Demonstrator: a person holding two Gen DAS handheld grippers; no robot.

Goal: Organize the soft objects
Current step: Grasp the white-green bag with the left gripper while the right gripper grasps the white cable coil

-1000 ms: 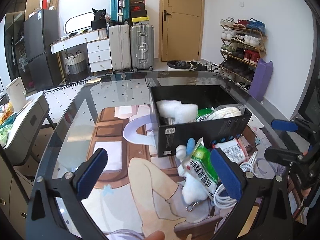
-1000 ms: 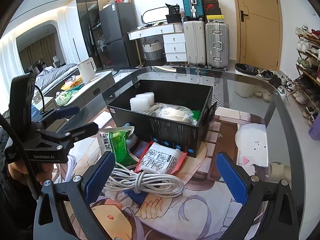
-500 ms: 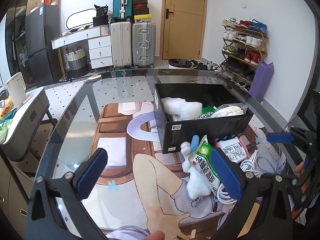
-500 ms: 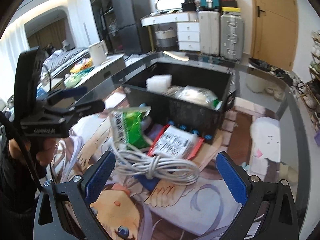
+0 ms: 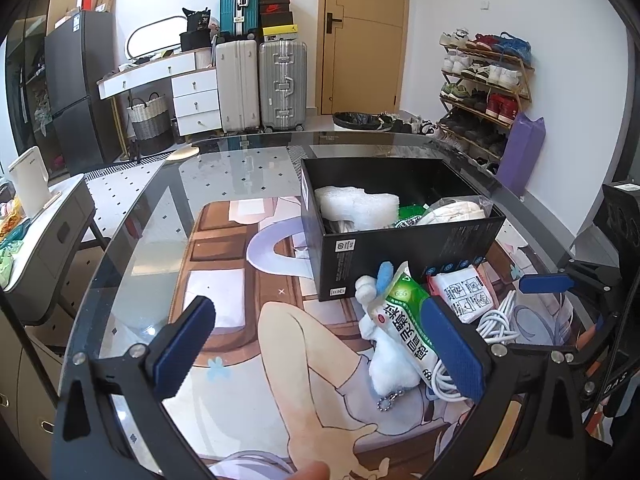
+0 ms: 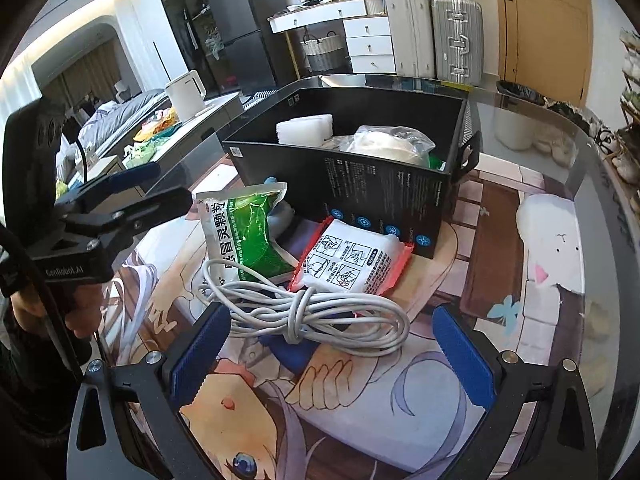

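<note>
A black box (image 6: 360, 184) on the glass table holds white foam (image 6: 306, 130), a bagged white item (image 6: 390, 144) and a green pack. In front of it lie a green pouch (image 6: 248, 232), a red-edged white packet (image 6: 352, 262) and a coiled white cable (image 6: 312, 312). My right gripper (image 6: 332, 356) is open, its pads either side of the cable's near end. In the left wrist view a white plush (image 5: 384, 360) lies under the green pouch (image 5: 404, 316). My left gripper (image 5: 320, 348) is open and holds nothing, its right pad beside the pouch.
A printed mat (image 5: 224, 280) covers the round glass table (image 5: 132, 216). The left gripper (image 6: 160, 186), held by a hand, juts in at the left of the right wrist view. Suitcases (image 5: 260, 80), a door and a shoe rack (image 5: 484, 80) stand behind.
My right gripper has dropped and come closer to the cable, which now sits between its pads. The left gripper has shifted slightly back. Both have stayed open.
</note>
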